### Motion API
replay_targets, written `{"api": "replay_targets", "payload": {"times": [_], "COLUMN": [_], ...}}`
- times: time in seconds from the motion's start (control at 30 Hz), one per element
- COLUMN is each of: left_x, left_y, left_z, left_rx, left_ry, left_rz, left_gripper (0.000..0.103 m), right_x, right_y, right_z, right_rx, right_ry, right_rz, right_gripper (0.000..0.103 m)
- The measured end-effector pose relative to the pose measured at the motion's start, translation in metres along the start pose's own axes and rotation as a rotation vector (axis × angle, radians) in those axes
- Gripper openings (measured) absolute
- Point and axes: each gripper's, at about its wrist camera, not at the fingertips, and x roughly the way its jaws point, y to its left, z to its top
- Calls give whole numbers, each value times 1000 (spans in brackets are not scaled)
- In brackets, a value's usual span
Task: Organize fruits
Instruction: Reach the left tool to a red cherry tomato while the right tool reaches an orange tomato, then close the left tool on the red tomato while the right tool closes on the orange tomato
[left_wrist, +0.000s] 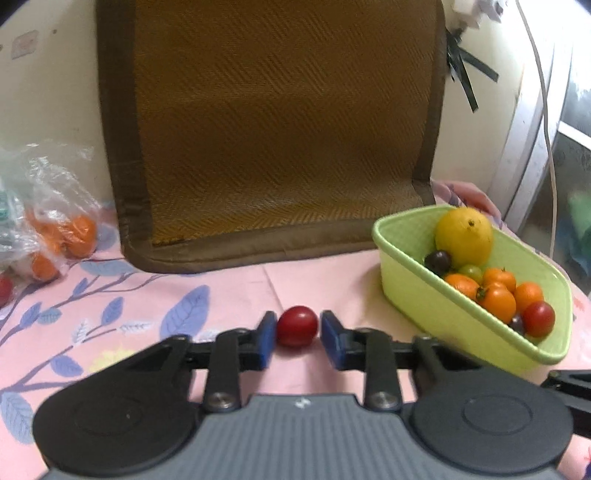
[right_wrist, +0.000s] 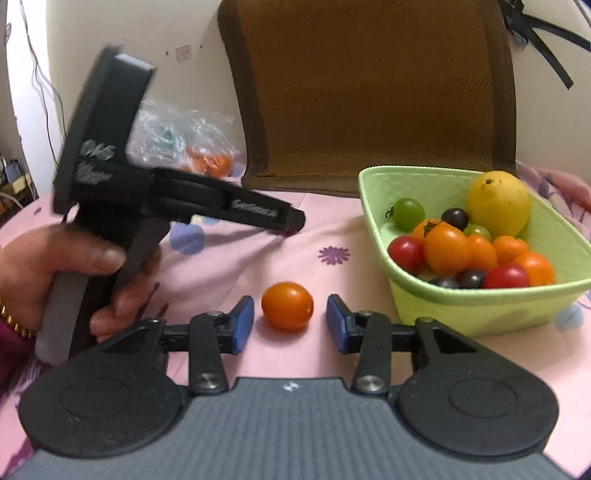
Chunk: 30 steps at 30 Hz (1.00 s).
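Left wrist view: the left gripper (left_wrist: 297, 334) is seen part open around a red tomato (left_wrist: 297, 326); the left pad seems to touch it, the right pad stands just clear, so no firm hold is shown.
Landmark: the green basket (left_wrist: 443, 306), already holding fruit, lies to the right of that tomato.
Right wrist view: the right gripper (right_wrist: 290, 323) is held wider open, an orange tomato (right_wrist: 287, 305) between the pads, untouched, left of the basket (right_wrist: 480, 306).
Left hand (right_wrist: 55, 280): seen gripping its tool's handle.
Risk: round fruit may be nudged and rolled off by uneven closing, or bruised by hard squeezing.
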Motion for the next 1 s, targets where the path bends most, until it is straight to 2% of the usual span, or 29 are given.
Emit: {"api": "replay_targets", "payload": {"times": [0.13,0.27,0.43,0.6,0.77,1.0], "left_x": [-18,-57,-105,-131,-128,-132], "left_y": [-2,-21,-52,-91,-110,-117], "left_z": [-7,-28,-69,-99,-115,-129], "left_rx": [-11,9,23,50,72,109], "left_ry": [-3,-23,-21,-28,-1,-61], "left_rz": [-22,-77,-135,-181,-179,-124], "left_gripper": [26,26,26,26,27,32], "right_x": [-8,-34,-80,-114,-121,-120], "right_y": [0,-1,-13,-19,-19,-16], "right_z": [-4,-15,-50,-81,-93,-95], "right_rx": [-16,-19,25,56,62,41], "right_ry": [-11,-50,-76,-94,-89,-80], "right_rz": [7,23,-17,-58,-82,-87], "right_gripper": [31,31,31,32,33,39]}}
